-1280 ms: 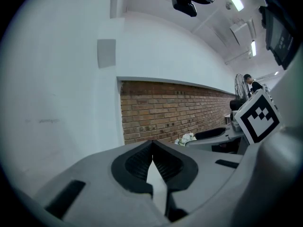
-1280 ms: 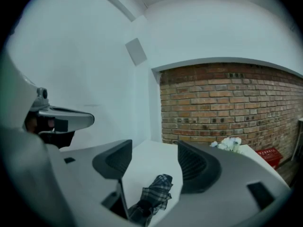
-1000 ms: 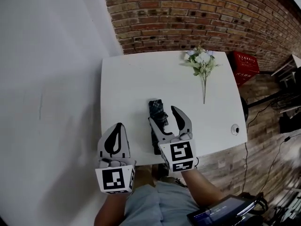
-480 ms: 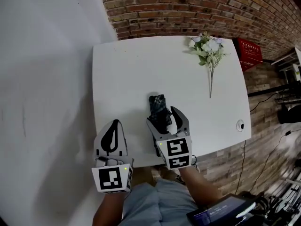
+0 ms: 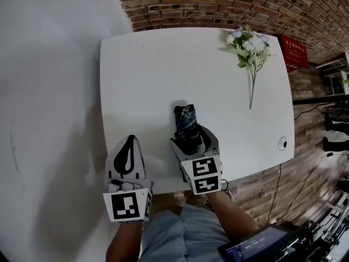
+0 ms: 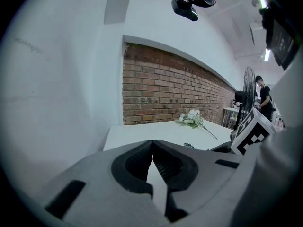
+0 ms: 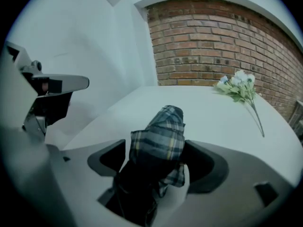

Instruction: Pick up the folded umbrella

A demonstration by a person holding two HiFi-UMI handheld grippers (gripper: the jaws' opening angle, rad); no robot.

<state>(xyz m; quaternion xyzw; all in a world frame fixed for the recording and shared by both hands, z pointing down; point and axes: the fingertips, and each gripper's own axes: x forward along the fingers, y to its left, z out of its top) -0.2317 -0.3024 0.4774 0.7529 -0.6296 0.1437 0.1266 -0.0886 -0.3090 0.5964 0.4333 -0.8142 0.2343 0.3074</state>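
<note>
Nearest the person, the left gripper [image 5: 130, 142] hovers over the near edge of the white table [image 5: 147, 70], its jaws together on nothing. Just beside it, the right gripper [image 5: 191, 138] has just been opening; its jaws stand wide apart on either side of the folded plaid umbrella [image 5: 185, 121], which lies on the table pointing away. An artificial flower bouquet [image 5: 251, 42] lies at the far right corner, before a brick wall [image 5: 218, 4].
</note>
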